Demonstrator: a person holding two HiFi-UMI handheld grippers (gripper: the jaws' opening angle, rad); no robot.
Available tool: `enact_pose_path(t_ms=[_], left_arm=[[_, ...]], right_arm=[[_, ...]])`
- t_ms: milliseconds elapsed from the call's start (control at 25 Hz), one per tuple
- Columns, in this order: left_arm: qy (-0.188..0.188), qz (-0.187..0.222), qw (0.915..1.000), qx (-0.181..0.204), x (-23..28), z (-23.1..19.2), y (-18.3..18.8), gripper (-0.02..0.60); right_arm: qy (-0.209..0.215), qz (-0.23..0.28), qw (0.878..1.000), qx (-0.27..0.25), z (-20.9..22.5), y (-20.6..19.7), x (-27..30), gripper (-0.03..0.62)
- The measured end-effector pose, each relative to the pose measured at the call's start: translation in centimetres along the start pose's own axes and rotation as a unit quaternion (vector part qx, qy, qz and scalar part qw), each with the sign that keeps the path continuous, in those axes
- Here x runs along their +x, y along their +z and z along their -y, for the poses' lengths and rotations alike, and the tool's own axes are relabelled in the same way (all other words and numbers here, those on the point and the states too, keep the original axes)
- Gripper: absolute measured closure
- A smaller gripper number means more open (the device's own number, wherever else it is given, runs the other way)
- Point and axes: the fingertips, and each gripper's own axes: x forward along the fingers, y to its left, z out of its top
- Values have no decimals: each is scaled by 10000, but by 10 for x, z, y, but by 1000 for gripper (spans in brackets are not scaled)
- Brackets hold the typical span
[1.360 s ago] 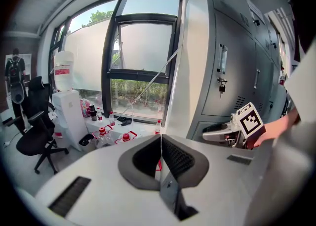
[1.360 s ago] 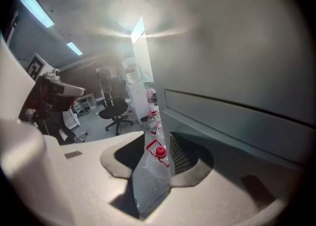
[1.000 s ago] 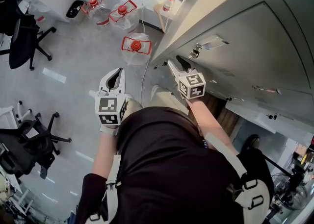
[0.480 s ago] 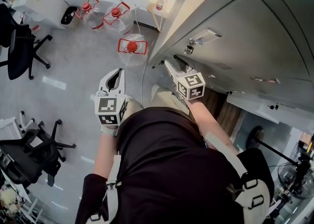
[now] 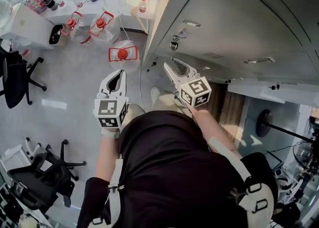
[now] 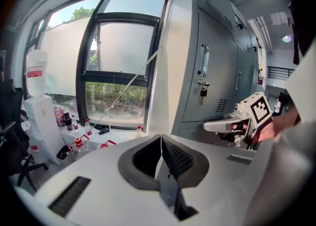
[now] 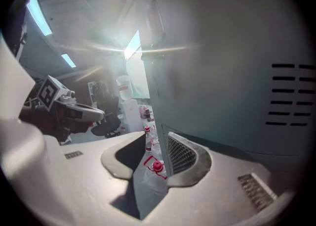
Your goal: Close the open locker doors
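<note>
While the right claw (image 5: pixel 170 62) sits released, its jaws just narrowing on nothing, and the left claw (image 5: pixel 118 72) clenched empty, push the open door (image 5: pixel 271 91) squarely near its free edge.

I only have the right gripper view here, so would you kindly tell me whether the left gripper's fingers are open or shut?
Observer: Shut. In its own view the left gripper has its fingers pressed together with nothing between them.
Operator: Thank you. Is any locker door padlocked?
Observer: Yes, a padlock hangs below the handle of one locker door.
Operator: How many water jugs are on the floor?
Observer: Three with red handles, seen from the head view: a near jug, a middle jug and a far jug.
</note>
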Motion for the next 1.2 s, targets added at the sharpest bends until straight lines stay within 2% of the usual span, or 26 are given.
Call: enact_pose_path(t_ms=[200,400,560,760,1200], left_arm=[[-478,66,9986,208,14,22,17,569],[-1034,354,9932,407,25,47,42,569],[-1555,611,9838,648,28,72,63,569],[-2133,828,9678,1045,28,102,85,571],[-2781,1145,9444,1329,16,139,118,570]], right_arm=[[-205,362,9991,-23,1,24,-30,472],[-427,699,9965,-194,0,50,-61,497],[-598,939,9934,-290,-2,68,-86,511],[-825,1202,9888,-333,-3,85,-116,519],[-1114,1585,9802,-418,-10,106,-169,525]])
